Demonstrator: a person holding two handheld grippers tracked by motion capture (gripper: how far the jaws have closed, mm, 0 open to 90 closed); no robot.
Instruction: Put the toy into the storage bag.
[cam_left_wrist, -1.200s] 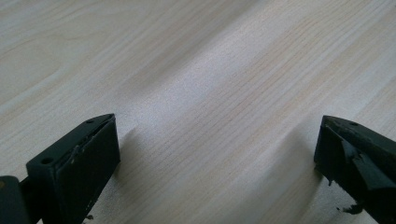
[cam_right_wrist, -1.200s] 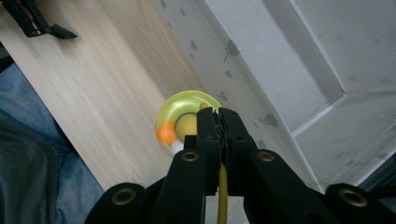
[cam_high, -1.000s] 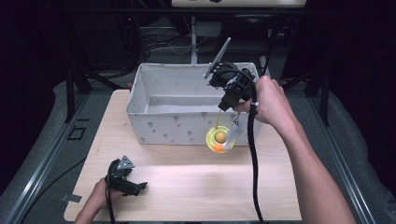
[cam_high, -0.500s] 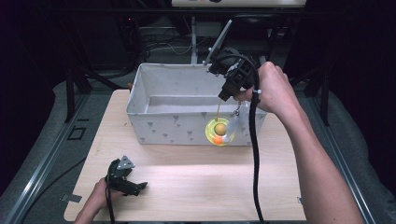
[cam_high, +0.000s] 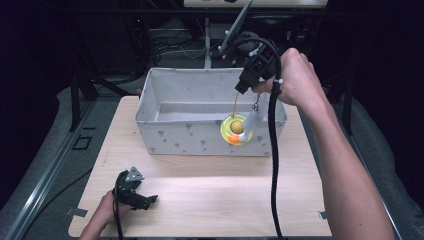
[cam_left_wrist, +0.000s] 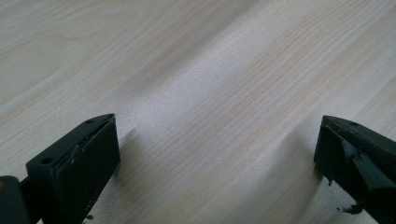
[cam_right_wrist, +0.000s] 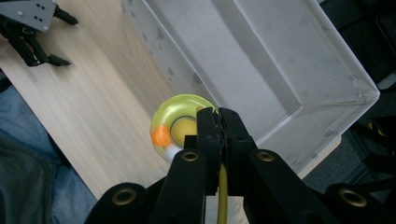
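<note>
Toy (cam_high: 237, 130) above bin's (cam_high: 165, 135) near wall, table (cam_high: 225, 200) beneath.

Counter (cam_high: 210, 200): pale wood-grain top, rectangular, brightly lit. Floor (cam_high: 45, 165): grey, with a metal rail (cam_high: 47, 175) running beside the counter. Background: dark, black frame legs (cam_high: 75, 107) and tangled cables (cam_high: 170, 42) behind.
</note>
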